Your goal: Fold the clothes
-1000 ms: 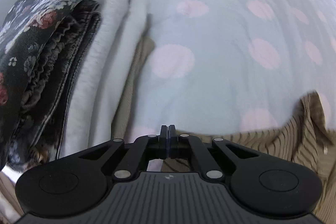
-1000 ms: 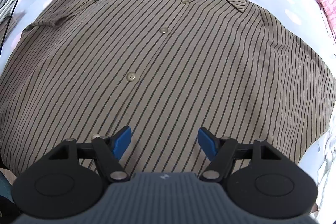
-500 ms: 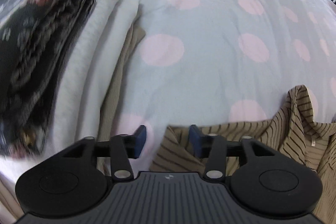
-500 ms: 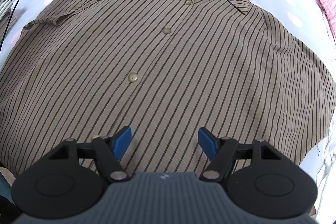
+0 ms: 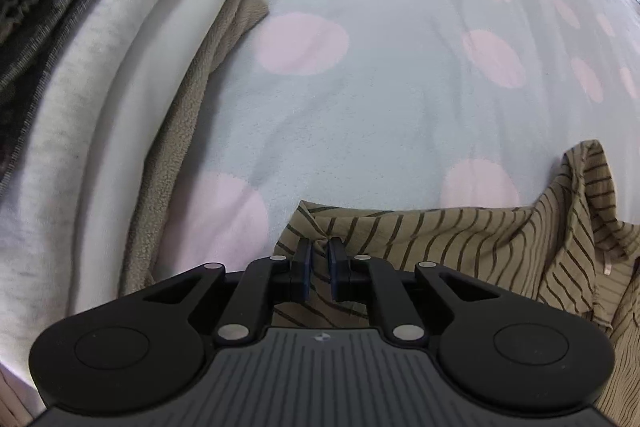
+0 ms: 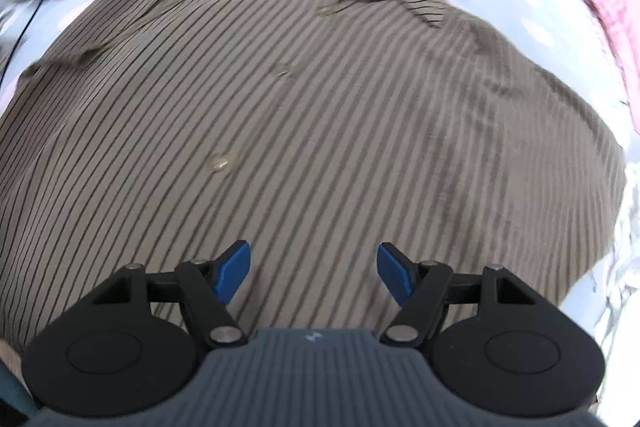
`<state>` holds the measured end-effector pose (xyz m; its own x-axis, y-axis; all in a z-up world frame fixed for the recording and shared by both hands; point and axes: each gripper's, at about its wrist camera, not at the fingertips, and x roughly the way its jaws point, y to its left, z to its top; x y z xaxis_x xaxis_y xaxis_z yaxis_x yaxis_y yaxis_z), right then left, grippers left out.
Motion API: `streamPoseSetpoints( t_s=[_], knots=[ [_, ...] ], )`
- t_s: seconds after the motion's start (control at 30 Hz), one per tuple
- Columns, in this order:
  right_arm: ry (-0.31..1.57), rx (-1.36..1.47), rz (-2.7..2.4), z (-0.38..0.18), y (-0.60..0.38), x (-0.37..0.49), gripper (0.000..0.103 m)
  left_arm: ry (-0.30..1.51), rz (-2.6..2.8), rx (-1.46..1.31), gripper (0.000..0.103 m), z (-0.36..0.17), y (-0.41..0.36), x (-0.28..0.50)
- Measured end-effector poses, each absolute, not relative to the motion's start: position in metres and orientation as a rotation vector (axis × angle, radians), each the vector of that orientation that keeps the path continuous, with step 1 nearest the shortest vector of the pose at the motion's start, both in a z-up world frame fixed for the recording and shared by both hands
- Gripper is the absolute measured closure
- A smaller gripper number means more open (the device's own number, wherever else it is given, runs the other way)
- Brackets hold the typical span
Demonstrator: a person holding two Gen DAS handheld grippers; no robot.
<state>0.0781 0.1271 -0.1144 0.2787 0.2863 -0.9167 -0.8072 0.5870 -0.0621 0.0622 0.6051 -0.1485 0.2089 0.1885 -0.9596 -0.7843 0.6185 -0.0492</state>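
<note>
At lower centre of the left wrist view, my left gripper (image 5: 319, 259) has just been closing and now pinches a fold of the tan, dark-striped button shirt (image 5: 460, 239). My right gripper (image 6: 313, 273) hangs spread and empty above the hem. The shirt's long axis runs up-frame, collar uppermost.

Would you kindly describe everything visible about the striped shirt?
The striped shirt is tan, thin woven cloth with dark narrow stripes, a collar and a buttoned front. It lies spread face up on the polka-dot bedspread, collar away from the right gripper, which hovers open over the lower front. The left gripper, whose jaws have just been closing, pinches a bunched fold at its edge.
</note>
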Motion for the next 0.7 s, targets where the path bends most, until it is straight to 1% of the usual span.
streamPoseSetpoints(
  t_s=[0.03, 0.1, 0.17, 0.33, 0.57, 0.6, 0.67, 0.7],
  knots=[
    [1.042, -0.576, 0.78, -0.112, 0.124, 0.085, 0.03, 1.168, 0.732, -0.593, 0.086, -0.142, 0.601, 0.061],
    [1.038, -0.537, 0.752, -0.106, 0.117, 0.098, 0.03, 1.155, 0.716, -0.545, 0.069, -0.129, 0.593, 0.06],
    [1.052, -0.476, 0.711, -0.101, 0.105, 0.119, 0.03, 1.147, 0.666, -0.524, 0.06, -0.119, 0.583, 0.057],
    [1.057, -0.378, 0.633, -0.086, 0.072, 0.175, 0.031, 1.157, 0.568, -0.487, 0.06, -0.101, 0.555, 0.048],
    [0.959, -0.33, 0.525, -0.048, 0.016, 0.252, 0.032, 1.226, 0.474, -0.414, 0.059, -0.1, 0.518, 0.025],
    [0.958, -0.315, 0.504, -0.046, 0.008, 0.264, 0.033, 1.241, 0.466, -0.399, 0.059, -0.104, 0.514, 0.024],
    [0.953, -0.293, 0.458, -0.044, -0.008, 0.286, 0.041, 1.273, 0.457, -0.367, 0.059, -0.109, 0.507, 0.02],
    [0.949, -0.284, 0.432, -0.045, -0.015, 0.296, 0.046, 1.286, 0.456, -0.353, 0.059, -0.112, 0.504, 0.018]
  ],
)
